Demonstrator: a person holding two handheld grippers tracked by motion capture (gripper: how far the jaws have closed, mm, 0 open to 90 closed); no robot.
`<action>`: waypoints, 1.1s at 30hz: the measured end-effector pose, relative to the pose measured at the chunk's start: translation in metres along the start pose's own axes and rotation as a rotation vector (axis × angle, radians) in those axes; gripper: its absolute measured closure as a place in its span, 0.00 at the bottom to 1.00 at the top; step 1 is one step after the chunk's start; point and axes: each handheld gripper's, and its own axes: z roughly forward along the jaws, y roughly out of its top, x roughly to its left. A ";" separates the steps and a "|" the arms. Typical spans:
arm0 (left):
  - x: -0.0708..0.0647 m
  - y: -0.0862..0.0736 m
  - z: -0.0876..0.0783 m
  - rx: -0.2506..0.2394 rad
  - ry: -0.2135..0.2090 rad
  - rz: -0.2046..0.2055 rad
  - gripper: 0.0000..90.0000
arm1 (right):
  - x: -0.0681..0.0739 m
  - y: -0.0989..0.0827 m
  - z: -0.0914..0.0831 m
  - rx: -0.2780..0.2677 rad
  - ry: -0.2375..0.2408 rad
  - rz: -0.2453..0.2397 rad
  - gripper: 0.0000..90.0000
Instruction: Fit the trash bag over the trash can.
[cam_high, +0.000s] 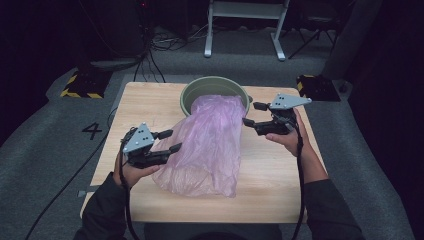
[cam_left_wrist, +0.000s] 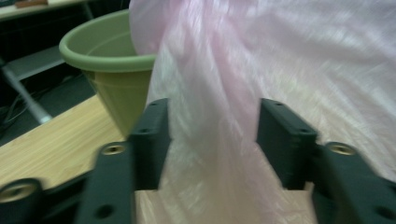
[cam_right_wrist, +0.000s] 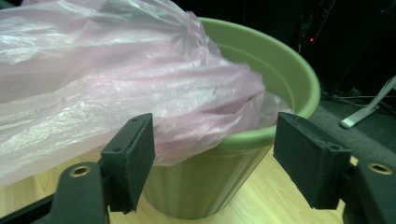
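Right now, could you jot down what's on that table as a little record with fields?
bag: pink plastic bag, one end in the bin, the rest lying on the table
bin: green bin, upright at the far edge
table: light wooden table
left gripper: open, bag between its fingers
right gripper: open beside the bin's rim, holding nothing

**Clearance around pot and bag**

Thin pink plastic bag (cam_high: 207, 145) drapes over near rim of round green plastic pot (cam_high: 192, 92), blocking table centre. Bare wooden table (cam_high: 145, 100) left, right and along front edge gives passage. Pot's far rim uncovered.
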 end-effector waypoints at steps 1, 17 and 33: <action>-0.001 -0.001 -0.005 -0.006 0.001 -0.004 0.42 | 0.000 -0.001 0.001 0.001 0.001 0.000 0.33; -0.004 -0.031 0.016 0.139 -0.019 -0.033 0.29 | 0.000 0.006 0.021 0.040 0.016 -0.015 0.83; -0.006 -0.015 0.025 0.076 0.021 0.057 0.80 | -0.007 0.043 0.041 0.032 -0.004 -0.028 1.00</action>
